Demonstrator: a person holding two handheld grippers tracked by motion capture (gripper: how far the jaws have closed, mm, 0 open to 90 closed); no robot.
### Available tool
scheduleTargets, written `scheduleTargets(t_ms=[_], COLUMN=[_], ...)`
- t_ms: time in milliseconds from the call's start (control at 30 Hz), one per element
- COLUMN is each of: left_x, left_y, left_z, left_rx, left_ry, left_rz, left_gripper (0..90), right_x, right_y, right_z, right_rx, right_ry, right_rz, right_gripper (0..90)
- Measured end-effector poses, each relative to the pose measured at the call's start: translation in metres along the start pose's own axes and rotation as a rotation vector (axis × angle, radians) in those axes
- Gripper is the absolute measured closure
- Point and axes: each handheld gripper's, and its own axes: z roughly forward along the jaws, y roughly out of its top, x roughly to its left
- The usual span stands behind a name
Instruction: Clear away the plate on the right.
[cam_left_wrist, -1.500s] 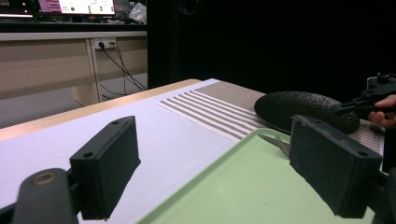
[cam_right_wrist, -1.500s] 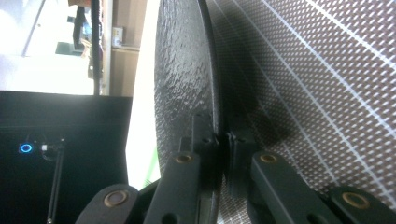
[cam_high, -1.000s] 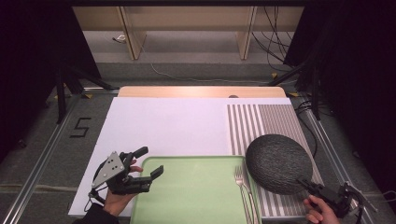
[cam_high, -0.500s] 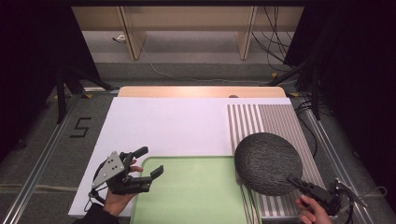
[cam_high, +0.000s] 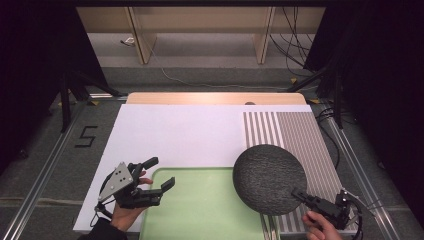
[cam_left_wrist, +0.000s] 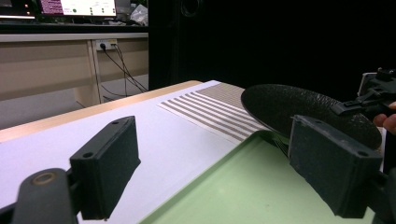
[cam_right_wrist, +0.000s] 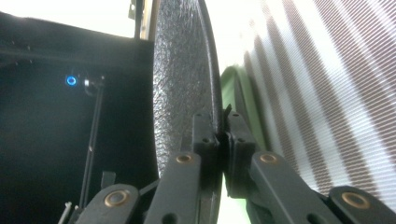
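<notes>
Dark round plate (cam_high: 269, 178) held off desk near right front corner, over striped mat (cam_high: 292, 135) and right edge of green mat (cam_high: 205, 210). Right gripper (cam_high: 299, 194) clamped on plate's near rim; pads pressed together on it in right gripper view. Left gripper (cam_high: 161, 173) at green mat's left rear corner, jaws apart, empty. Green mat's front edge cut off; whatever lies under plate hidden.

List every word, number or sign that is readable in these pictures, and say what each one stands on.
"5": dark mark on the grey floor left of the table, high view.
Monitor screens at the top of the left gripper view: text too small and blurred to read.
Nothing else legible.
</notes>
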Motion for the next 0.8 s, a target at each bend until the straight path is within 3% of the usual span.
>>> scheduleTargets(t_ms=[800], left_x=[0.0], left_y=[0.0], left_z=[0.0], left_rx=[0.002], left_ry=[-0.001], left_rz=[0.001], left_gripper=[15.6], right_x=[0.011], right_y=[-0.034], right_z=[0.042], right_rx=[0.197], right_ry=[0.011], right_rz=[-0.056], right_gripper=[85.6])
